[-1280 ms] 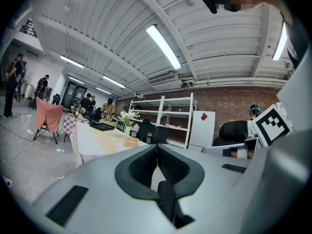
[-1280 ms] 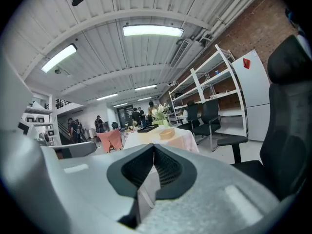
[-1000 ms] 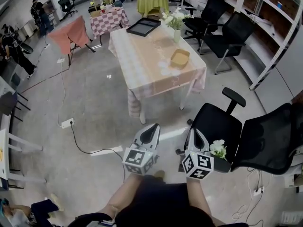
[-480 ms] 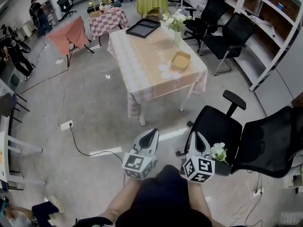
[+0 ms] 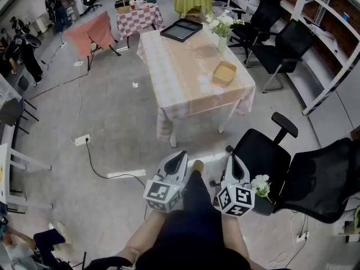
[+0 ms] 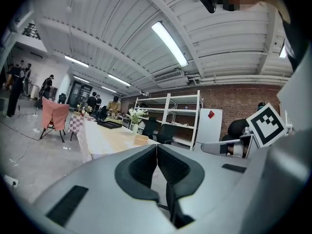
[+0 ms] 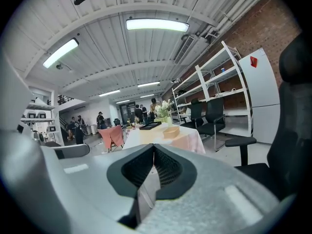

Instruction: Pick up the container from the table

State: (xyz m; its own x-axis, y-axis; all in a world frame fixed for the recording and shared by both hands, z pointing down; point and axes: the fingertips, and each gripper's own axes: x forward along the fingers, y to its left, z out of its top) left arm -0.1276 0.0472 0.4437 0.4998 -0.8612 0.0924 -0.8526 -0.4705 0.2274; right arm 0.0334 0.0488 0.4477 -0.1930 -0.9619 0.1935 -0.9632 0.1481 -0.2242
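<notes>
A tan, shallow container (image 5: 224,73) sits near the right edge of the table (image 5: 183,72), which has a pale pink cloth and stands some way ahead across the floor. My left gripper (image 5: 181,155) and right gripper (image 5: 233,157) are held side by side low in the head view, well short of the table. Both have their jaws shut with nothing between them. In the left gripper view the container (image 6: 141,140) shows small above the left gripper (image 6: 156,147). In the right gripper view the container (image 7: 171,130) lies just past the right gripper (image 7: 153,146).
A black office chair (image 5: 264,156) with white flowers (image 5: 260,184) on its seat stands close by my right gripper. On the table are a flower vase (image 5: 221,26) and a black tray (image 5: 181,30). A power strip (image 5: 82,140) and cable cross the floor. Shelving lines the right wall.
The table has shifted right and slightly down in the head view. A foot has come forward between the two grippers. Both grippers stay shut.
</notes>
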